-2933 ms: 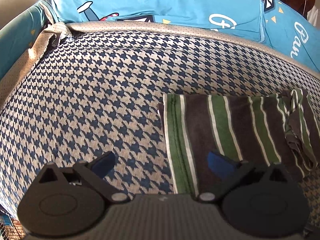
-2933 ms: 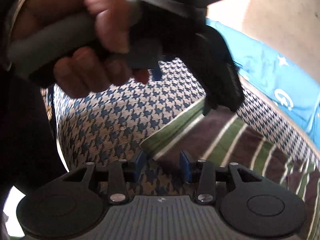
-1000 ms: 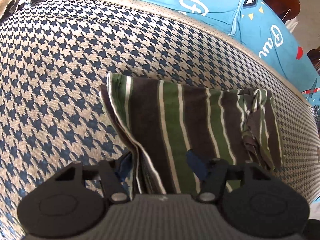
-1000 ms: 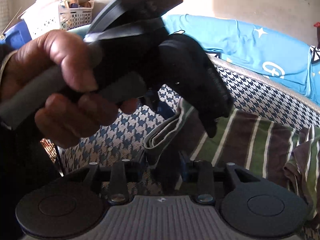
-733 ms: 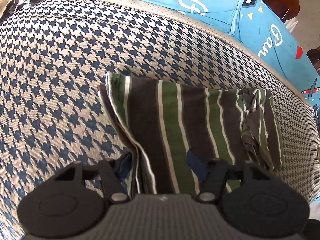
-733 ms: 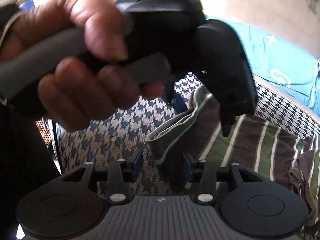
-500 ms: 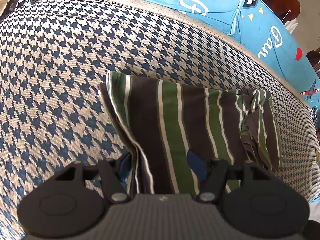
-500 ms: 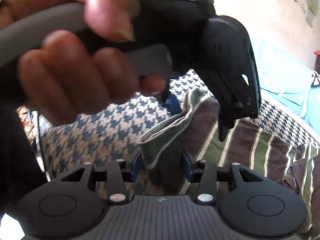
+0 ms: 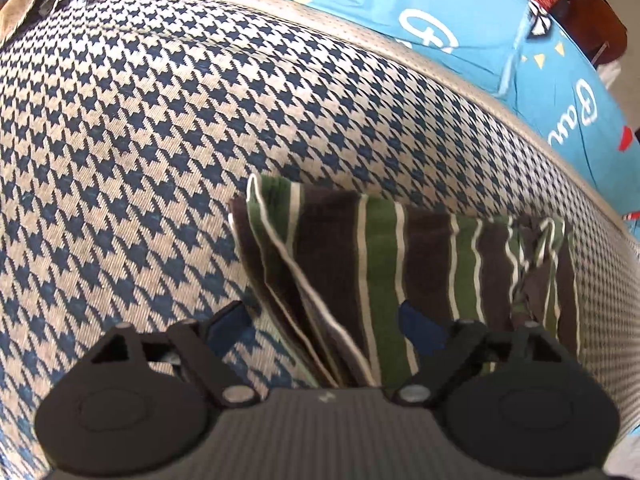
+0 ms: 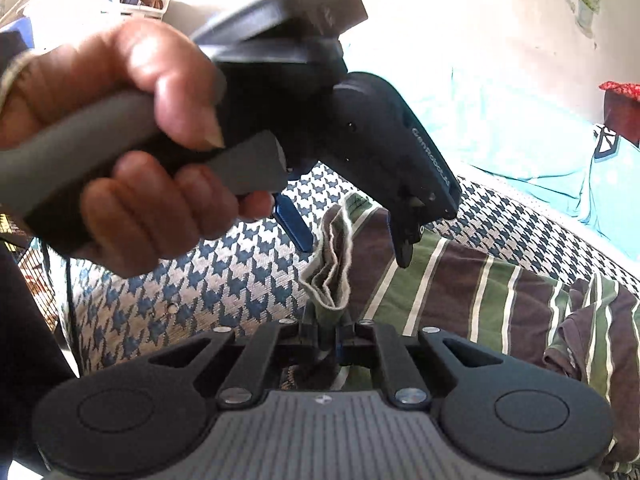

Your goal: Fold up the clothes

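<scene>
The right gripper [image 10: 328, 338] has just pinched shut on the near corner of the striped garment [image 9: 420, 264], at 6 o'clock in its view. The left gripper [image 9: 326, 322] has spread wide, straddling the lifted edge. The garment lies half-folded on the houndstooth cushion [image 9: 140, 140], so another fold looks ready.

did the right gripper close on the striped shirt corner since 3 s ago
Yes. The right gripper, open around the striped shirt edge earlier, now pinches its corner, raised off the houndstooth cover.

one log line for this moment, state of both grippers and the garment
left gripper: open, straddling near edge | right gripper: shut on striped garment corner | garment: partly folded on houndstooth cushion
</scene>
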Motion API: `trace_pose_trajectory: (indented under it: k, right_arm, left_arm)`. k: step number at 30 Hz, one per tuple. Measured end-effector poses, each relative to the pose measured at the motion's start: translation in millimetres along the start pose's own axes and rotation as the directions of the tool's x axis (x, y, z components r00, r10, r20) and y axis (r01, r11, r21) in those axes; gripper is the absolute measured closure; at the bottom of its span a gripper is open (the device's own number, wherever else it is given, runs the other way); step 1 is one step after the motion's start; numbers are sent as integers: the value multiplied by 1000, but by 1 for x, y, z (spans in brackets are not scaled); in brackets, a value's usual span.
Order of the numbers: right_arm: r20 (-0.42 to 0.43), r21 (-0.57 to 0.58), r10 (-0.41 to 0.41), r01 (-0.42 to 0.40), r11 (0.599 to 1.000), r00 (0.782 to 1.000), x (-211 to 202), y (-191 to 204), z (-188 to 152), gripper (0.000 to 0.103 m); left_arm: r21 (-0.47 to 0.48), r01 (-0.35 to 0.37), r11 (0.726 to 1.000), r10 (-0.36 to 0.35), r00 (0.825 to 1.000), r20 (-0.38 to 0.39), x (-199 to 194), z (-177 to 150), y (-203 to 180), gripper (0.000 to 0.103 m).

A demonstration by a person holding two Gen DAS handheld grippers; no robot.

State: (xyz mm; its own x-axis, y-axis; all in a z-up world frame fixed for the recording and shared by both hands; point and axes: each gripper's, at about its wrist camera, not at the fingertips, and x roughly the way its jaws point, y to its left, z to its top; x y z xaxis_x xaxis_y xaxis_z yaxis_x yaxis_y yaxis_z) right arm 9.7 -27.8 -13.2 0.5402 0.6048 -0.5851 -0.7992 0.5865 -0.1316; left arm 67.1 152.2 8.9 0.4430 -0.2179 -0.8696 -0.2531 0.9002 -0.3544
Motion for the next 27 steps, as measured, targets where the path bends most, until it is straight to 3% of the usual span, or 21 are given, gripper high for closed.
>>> trace_pose_trajectory:
  k: [3,6,11,13,18,22,27]
  right_arm:
    - [8,10,3,-3,1000,1000,-3,-4,2,94]
    - [15,21,7,-7,1000,1000,-6,-8,4,94]
    - [27,36,8,-9,999,1000,-12,-14,7,94]
    - [31,41,6,-7,999,999,-15,-16,7,94]
    - [41,54,0,-3,999,999,-22,-20,6,94]
    - [45,61,0,-3,998,999,-24,-20,6,94]
    - [53,49,-9,7,999,999,-34,-27,0,94]
  left_arm:
    - [-3,1,1000,-1,1000,5,0,14,2,9]
    - [5,-13,1000,13,1000,15,17,35,-21,11]
    - [4,-32,999,32,999,34,39,40,-12,31]
    - [-1,-37,999,37,999,39,43,42,-12,34]
    - [-1,-58,998,58,997,56,35,38,-11,56]
    - [-26,-33,999,34,998,51,27,33,-2,80]
    - [-39,-10,999,12,999,52,32,31,-9,89]
